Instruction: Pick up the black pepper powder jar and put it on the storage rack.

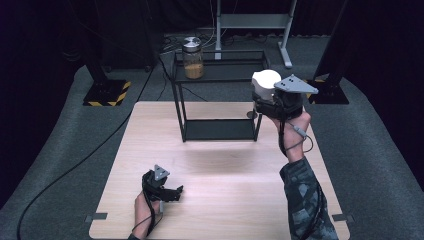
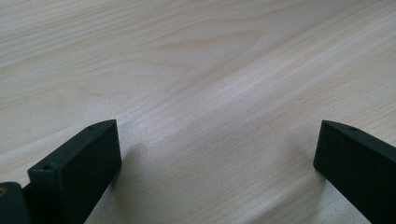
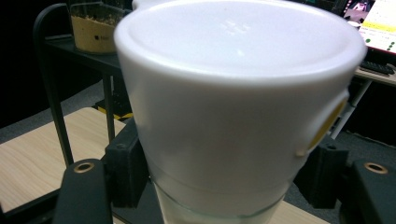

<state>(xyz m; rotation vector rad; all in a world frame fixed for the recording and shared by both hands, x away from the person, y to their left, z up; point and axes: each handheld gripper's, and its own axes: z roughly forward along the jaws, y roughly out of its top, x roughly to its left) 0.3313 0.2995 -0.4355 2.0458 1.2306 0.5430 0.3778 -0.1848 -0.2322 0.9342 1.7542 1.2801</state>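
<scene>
The right gripper (image 1: 267, 95) is raised at the right end of the rack (image 1: 220, 97), level with its top shelf, and its jaws are clamped on a jar (image 1: 264, 82) with a white lid; the height and the nearness to the shelf suggest the jar is being carried to stand up there, where a second jar (image 1: 193, 57) with tan contents already sits at about 10 o'clock from the held one. Holding the jar low on its glass body and leaving the lid free looks deliberate: the base can then meet the shelf without the jaws fouling the frame. In the right gripper view the jar (image 3: 233, 107) stands upright between the two black jaws, its lid rising toward 12 o'clock and the glass body sinking between the pads at 6 o'clock; the pads press its sides at roughly 8 and 4 o'clock, so the grip sits below the lid's lower edge. A yellow sticker (image 3: 327, 123) shows on the lid at 3 o'clock. The other jar (image 3: 93, 25) appears at 10 o'clock in that view, on the dark shelf. The left gripper (image 1: 167, 192) rests low on the table (image 1: 225, 190) at about 7 o'clock from the rack, well apart from both jars; its jaws stand wide with nothing between them, and the left gripper view looks along them at bare wood (image 2: 196, 93). Parked there, it likely keeps clear of the right hand's path and waits for a later turn.
</scene>
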